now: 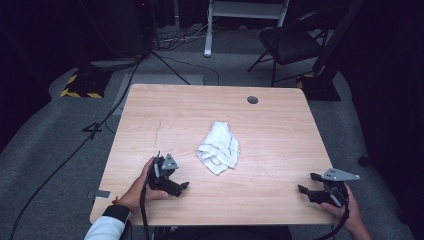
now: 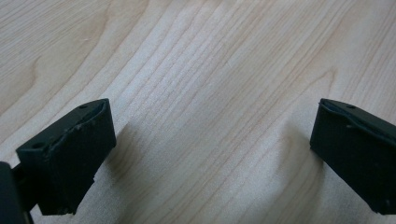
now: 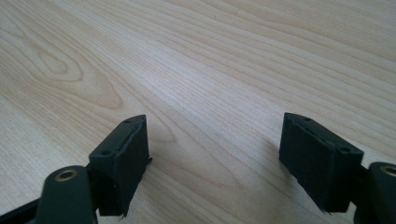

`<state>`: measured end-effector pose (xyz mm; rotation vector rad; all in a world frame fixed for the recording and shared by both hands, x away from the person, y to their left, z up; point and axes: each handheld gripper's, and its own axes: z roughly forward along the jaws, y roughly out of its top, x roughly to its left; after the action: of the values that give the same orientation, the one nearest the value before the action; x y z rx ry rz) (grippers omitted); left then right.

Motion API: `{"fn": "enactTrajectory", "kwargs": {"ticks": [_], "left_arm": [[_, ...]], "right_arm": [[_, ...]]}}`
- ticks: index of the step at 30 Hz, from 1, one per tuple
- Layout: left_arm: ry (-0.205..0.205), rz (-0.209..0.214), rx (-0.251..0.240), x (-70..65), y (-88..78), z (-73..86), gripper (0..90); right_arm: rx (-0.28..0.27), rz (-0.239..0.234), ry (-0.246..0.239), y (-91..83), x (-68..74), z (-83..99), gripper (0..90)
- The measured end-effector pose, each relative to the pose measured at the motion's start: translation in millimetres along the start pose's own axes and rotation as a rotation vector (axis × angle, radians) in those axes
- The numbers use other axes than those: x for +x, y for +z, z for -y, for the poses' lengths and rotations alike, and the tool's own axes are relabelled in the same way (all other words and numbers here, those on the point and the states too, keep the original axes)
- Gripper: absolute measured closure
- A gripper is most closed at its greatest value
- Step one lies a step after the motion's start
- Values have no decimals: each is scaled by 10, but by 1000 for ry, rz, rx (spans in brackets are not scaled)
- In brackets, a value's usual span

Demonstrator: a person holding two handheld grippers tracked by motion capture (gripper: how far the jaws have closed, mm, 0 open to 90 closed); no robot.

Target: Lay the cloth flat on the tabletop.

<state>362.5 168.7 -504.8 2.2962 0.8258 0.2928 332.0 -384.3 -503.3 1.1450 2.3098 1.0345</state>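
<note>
— At table centre, what lies there?
— A crumpled white towel [image 1: 219,147] on the wooden table [image 1: 280,130].
— And the grippers?
— Left gripper [image 1: 181,187] at seven o'clock, right gripper [image 1: 306,184] at four o'clock; both sets of jaws spread apart, nothing between, well clear of the towel.

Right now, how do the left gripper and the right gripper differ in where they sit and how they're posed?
The left gripper sits inside the table's near edge, closer to the white cloth; the right gripper sits at the near right corner, farther from it. The left points right, the right points left. Both are open, empty, over bare wood.
</note>
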Motion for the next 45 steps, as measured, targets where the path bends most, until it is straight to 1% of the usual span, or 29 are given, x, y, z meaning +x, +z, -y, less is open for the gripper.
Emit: {"fn": "enactTrajectory", "kwargs": {"ticks": [7, 9, 11, 12, 14, 15, 17, 18, 20, 22, 24, 25, 27, 28, 29, 30, 31, 32, 33, 34, 35, 37, 38, 39, 40, 41, 42, 43, 45], "left_arm": [[-3, -4, 1, -5, -8, 8, 4], [-4, -4, 1, -7, -8, 9, 5], [-5, -4, 0, -7, -8, 8, 5], [-4, -3, 0, -7, -8, 7, 6], [4, 5, 0, -9, -11, 1, 17], [4, 7, 1, -13, -10, -6, 28], [9, 10, -4, -29, -7, -24, 85], [17, 15, -6, -38, -6, -35, 85], [22, 24, -15, -50, 4, -52, 136], [26, 32, -12, -67, 31, -94, 153], [41, 52, -9, -100, 69, -145, 162], [50, 62, -8, -120, 91, -174, 168], [65, 97, -7, -174, 152, -262, 182], [75, 103, -7, -191, 169, -293, 182], [75, 103, -7, -191, 169, -293, 183], [82, 104, -17, -210, 184, -321, 191], [96, 106, -26, -229, 196, -348, 209], [121, 112, -40, -289, 231, -403, 223], [121, 112, -40, -289, 231, -403, 228], [132, 117, -44, -323, 251, -434, 236], [137, 129, -49, -354, 273, -469, 236], [150, 146, -70, -410, 313, -544, 254], [148, 150, -79, -437, 333, -581, 256], [155, 156, -89, -455, 356, -620, 278], [159, 166, -96, -473, 380, -656, 284], [167, 164, -102, -495, 406, -688, 284], [179, 161, -106, -517, 432, -715, 294], [180, 168, -111, -540, 463, -738, 313], [204, 180, -95, -572, 523, -781, 336]], "right_arm": [[1, 2, -3, 1, 3, -1, 241], [2, 1, -11, 9, 7, -7, 227], [2, -6, -17, 9, 9, -7, 227], [4, -27, -38, 10, 10, -14, 238], [8, -37, -49, 18, 9, -27, 243], [11, -37, -58, 30, 12, -49, 252], [12, -29, -89, 104, 36, -141, 308], [12, -29, -89, 104, 36, -141, 308], [13, -23, -125, 151, 74, -226, 348], [4, -43, -158, 185, 105, -335, 371], [-7, -60, -179, 220, 137, -478, 394], [-20, -83, -207, 270, 188, -642, 412], [-29, -96, -241, 348, 259, -801, 426], [-30, -104, -253, 399, 301, -872, 431], [-26, -114, -266, 454, 347, -939, 439], [-27, -125, -281, 514, 395, -1001, 452], [-29, -132, -292, 576, 451, -1060, 463], [-31, -145, -309, 639, 506, -1114, 475], [-31, -145, -309, 639, 506, -1114, 475], [-28, -176, -334, 759, 622, -1210, 494], [-28, -176, -334, 759, 622, -1210, 494], [-24, -196, -360, 877, 743, -1296, 517], [-26, -209, -368, 933, 798, -1334, 524], [-26, -243, -381, 1038, 901, -1403, 539], [-27, -254, -388, 1089, 950, -1428, 544], [-27, -254, -388, 1089, 950, -1428, 544], [-24, -265, -395, 1142, 998, -1448, 543], [-19, -271, -406, 1191, 1042, -1463, 540], [-10, -303, -397, 1285, 1102, -1485, 534]]}}
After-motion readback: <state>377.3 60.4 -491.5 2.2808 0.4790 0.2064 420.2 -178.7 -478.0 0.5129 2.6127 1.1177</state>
